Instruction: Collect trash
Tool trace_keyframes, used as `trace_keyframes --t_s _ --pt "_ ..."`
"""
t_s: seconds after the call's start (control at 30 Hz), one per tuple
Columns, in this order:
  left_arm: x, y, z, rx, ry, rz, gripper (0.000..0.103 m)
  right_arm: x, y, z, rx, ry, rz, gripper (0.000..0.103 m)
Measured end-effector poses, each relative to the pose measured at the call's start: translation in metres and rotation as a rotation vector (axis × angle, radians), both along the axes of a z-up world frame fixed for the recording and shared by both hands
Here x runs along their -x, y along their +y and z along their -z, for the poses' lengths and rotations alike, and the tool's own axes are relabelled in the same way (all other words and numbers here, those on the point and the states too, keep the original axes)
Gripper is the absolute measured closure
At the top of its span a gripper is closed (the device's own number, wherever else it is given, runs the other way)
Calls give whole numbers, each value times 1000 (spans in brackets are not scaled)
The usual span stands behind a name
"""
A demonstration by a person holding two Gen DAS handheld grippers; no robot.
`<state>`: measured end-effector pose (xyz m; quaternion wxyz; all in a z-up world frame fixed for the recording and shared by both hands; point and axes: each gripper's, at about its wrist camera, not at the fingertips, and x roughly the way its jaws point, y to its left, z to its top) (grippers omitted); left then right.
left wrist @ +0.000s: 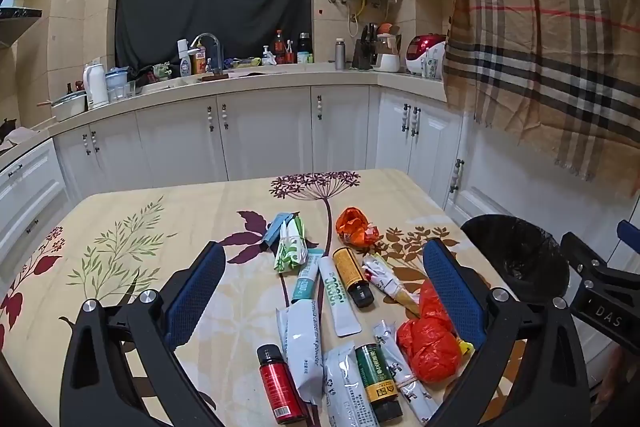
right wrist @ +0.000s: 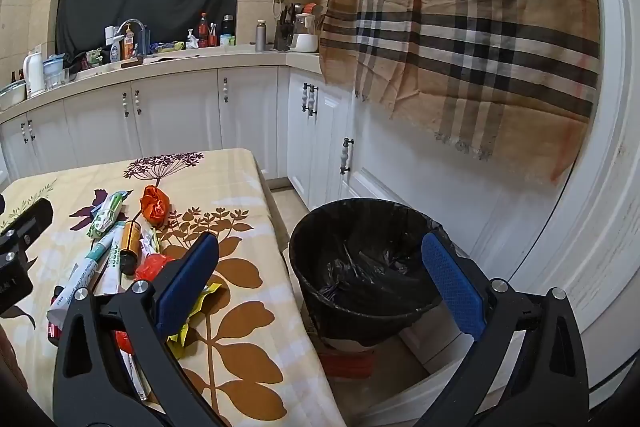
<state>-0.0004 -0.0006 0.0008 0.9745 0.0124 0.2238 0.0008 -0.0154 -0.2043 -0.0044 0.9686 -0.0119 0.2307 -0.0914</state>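
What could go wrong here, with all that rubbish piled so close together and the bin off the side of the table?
1. The trash is crowded: the red bag touches sachets and the green bottle, so the open left hand-held gripper may catch two things or nudge one away.
2. The bottles lie on their sides and could roll when bumped.
3. The bin stands beyond the table edge; a drop released early would likely land on the floor.

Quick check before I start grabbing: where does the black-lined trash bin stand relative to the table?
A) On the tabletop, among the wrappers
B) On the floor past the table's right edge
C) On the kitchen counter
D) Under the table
B: the trash bin stands low beside the table, past its right edge, in front of the open right tool.
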Motion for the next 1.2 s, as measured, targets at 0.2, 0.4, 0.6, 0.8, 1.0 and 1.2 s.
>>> trace_keyframes --t_s 0.2,0.4,0.6,0.8,1.0,1.2 --pt "4 7 -3 35 -10 18 7 1 -4 -1 -16 0 -1 4" --pt "5 0 -6 16 -9 16 7 1 -11 -10 -13 -5 -4 4" --pt "5 -1 -5 15 -5 17 7 4 -4 -10 -10 -21 2 4" --pt "5 -2 -5 18 -6 16 7 4 -4 -9 -12 -21 6 4" --pt "5 -2 -6 15 -9 13 7 4 -6 -9 -15 -20 2 4" --pt "5 -3 -8 19 -11 9 7 4 -5 -8 -15 -21 1 4"
